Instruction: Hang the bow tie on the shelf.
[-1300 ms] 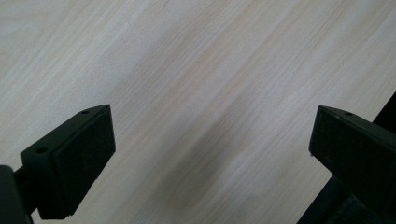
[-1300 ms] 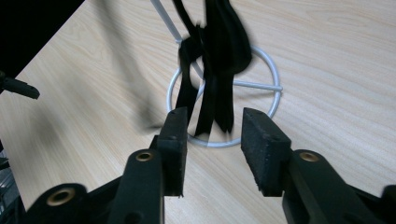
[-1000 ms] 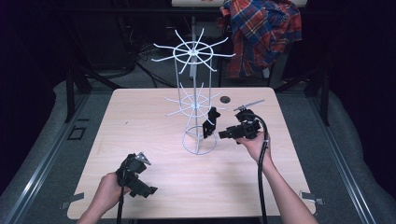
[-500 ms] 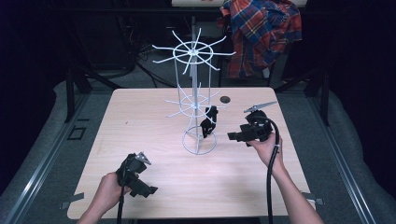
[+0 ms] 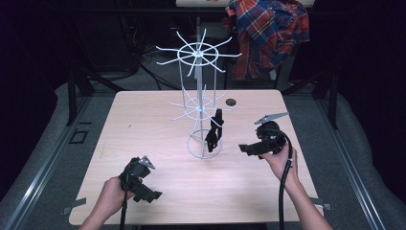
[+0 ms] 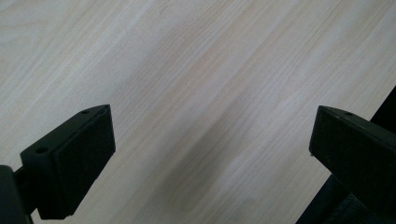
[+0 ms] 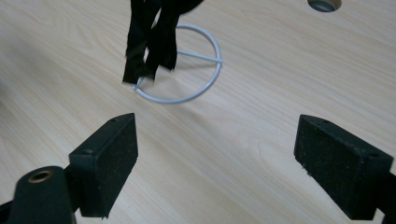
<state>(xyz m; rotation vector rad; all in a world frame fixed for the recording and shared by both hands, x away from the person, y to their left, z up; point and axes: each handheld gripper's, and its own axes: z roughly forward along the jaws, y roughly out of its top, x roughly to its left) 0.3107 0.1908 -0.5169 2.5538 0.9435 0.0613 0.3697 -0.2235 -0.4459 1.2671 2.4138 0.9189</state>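
Straps of black fabric [image 5: 214, 132] hang from a lower arm of the white wire rack [image 5: 198, 103], while the right gripper [image 5: 251, 149], jaws spread, sits beside it and the left gripper [image 5: 141, 186], also spread, rests low near the wooden surface [image 5: 143, 120].

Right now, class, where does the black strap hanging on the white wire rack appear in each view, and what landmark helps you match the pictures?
High view: the black strap hangs at centre, from a lower arm of the white wire rack.
Left gripper view: not in it; bare light wooden table between the jaws.
Right gripper view: top, left of centre, dangling above the rack's ring base.
Shared landmark: the ring base.
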